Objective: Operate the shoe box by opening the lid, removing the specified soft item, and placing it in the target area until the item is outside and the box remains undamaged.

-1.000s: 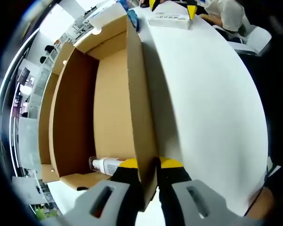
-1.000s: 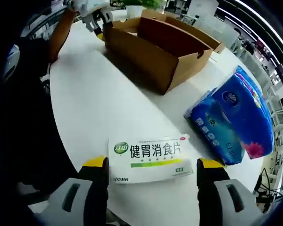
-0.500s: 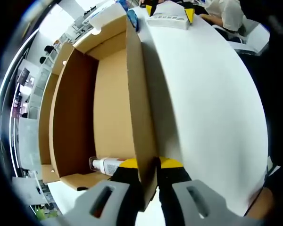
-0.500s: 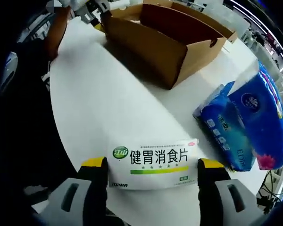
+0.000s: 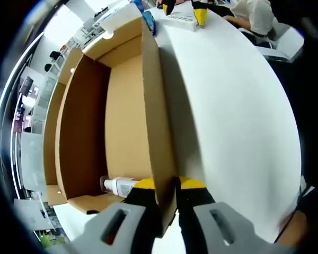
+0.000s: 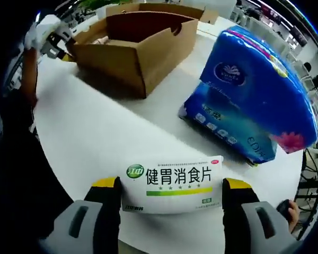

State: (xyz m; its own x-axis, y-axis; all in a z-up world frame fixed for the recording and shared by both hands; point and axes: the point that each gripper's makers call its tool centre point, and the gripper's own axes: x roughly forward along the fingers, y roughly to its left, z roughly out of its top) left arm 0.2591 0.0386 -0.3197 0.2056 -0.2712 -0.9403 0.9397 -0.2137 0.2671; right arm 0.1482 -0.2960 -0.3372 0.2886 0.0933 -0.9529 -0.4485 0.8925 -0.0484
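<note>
In the left gripper view, the left gripper [image 5: 166, 189] has its yellow-tipped jaws clamped on the near side wall of the open shoe box [image 5: 122, 106], one jaw inside the box and one outside. The brown cardboard box stands on the white bench [image 5: 233, 116]. Inside it, at the end nearest the jaws, a small white bottle [image 5: 118, 185] lies on its side on the box floor, just beside the inner jaw.

In the right gripper view, the right gripper [image 6: 171, 186] holds a white medicine carton [image 6: 172, 182] with a green logo and dark printed characters. The carton spans the gap between the two jaws, which press on its short ends. It sits low over the bench [image 6: 95, 137], near the edge closest to the camera. A blue plastic pack of tissues [image 6: 254, 100] lies on the bench just beyond the carton. The shoe box [image 6: 132, 45] stands farther off, apart from the pack, toward the far edge of the bench, its lid folded back, with the left gripper [image 6: 55, 45] at its end.
</note>
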